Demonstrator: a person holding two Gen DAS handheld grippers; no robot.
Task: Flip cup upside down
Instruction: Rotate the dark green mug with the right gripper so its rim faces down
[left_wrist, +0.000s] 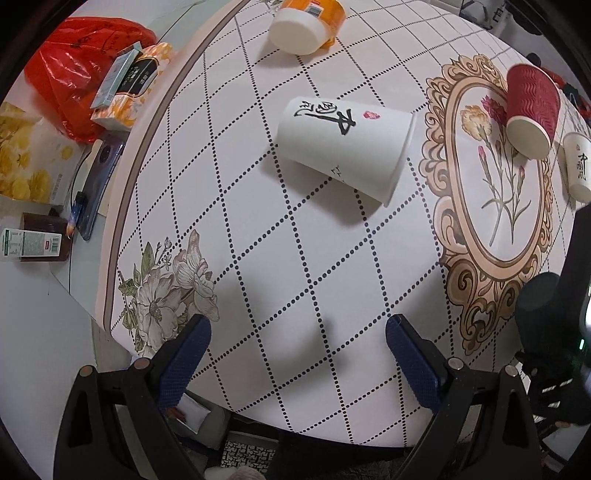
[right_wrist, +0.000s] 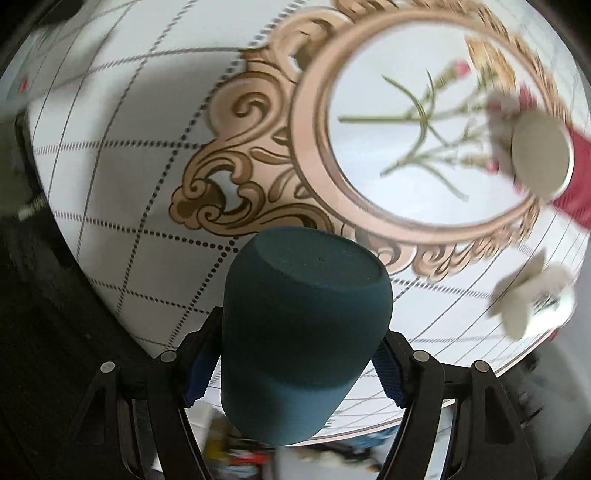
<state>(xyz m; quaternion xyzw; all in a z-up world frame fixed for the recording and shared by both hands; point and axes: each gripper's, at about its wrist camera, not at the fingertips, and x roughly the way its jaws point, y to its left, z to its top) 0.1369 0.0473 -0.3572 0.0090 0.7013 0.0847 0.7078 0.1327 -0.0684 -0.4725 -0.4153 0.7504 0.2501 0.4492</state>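
Item 1, dark teal cup (right_wrist: 303, 332): I had it clamped in the right tool (right_wrist: 295, 365), blue pads on its two sides, closed base facing away from the lens, mouth toward the tool. Held above the near edge of the tabletop (right_wrist: 110, 177), just short of the gold oval frame print (right_wrist: 314, 155). My read: gripped mid-body so a wrist roll could bring it down mouth-first; set-down not yet done. Right view was blurred, so exact tilt unclear.

Item 2, left tool (left_wrist: 297, 332): jaws spread wide, nothing between them, hanging over the tabletop well short of the frame print. Prob. parked out of the way.

Item 3, white paper cup w/ black calligraphy (left_wrist: 347, 147): lying on its side, left of the frame print.

Item 4, red ribbed cup (left_wrist: 532, 110): on its side, overlapping the frame print's far right edge. Closest obstacle if the teal cup goes down inside the oval.

Item 5, second white cup (left_wrist: 576, 166): just right of the red one.

Item 6, orange-and-white tub (left_wrist: 310, 22): tipped over, far beyond the frame print.

Item 7, red plastic bag (left_wrist: 85, 74), boxes: off the tabletop, far left.
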